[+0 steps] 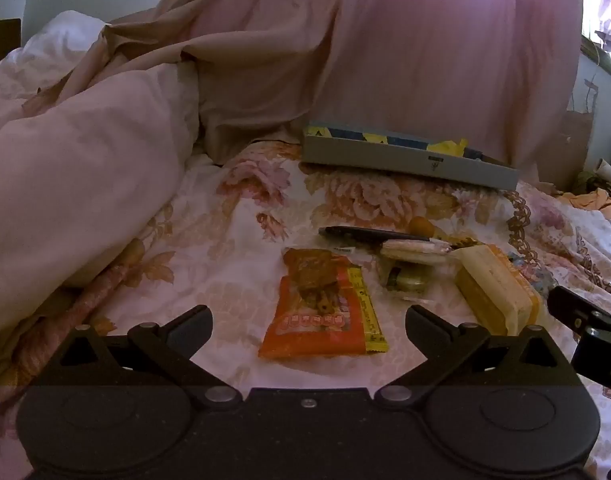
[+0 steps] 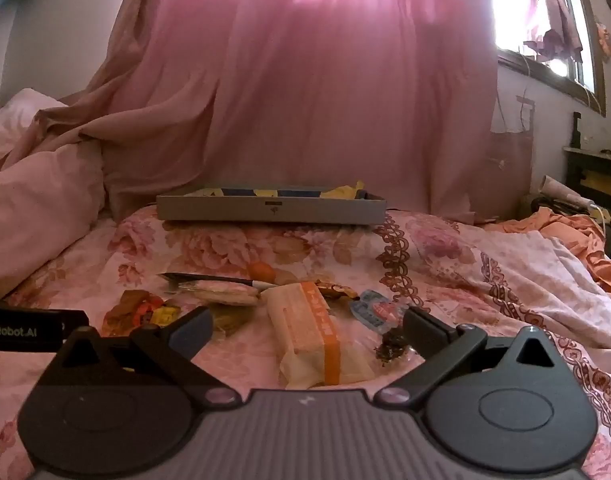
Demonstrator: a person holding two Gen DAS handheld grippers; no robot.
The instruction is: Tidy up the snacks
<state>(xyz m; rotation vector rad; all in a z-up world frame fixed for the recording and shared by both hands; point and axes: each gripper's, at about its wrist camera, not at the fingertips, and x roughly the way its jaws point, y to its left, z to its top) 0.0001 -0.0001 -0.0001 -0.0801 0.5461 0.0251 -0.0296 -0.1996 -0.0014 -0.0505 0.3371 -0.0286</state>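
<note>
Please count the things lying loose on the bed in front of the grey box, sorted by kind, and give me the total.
Orange snack packets: 1
Pale wrapped blocks with an orange band: 1
Round wrapped biscuits: 1
Small blue packets: 1
Small orange round things: 1
Dark pen-like sticks: 1
Total: 6. Smaller wrappers in the heap are too unclear to count.

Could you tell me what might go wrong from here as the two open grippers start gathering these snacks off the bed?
1. The flat orange foil snack packet lies flush on the soft floral bedsheet, so the open left gripper may pinch fabric with it.
2. The cream block wrapped with an orange band touches neighbouring wrappers; the open right gripper could drag them along.
3. The shallow grey cardboard tray sits on uneven bedding and may tilt when loaded.
</note>
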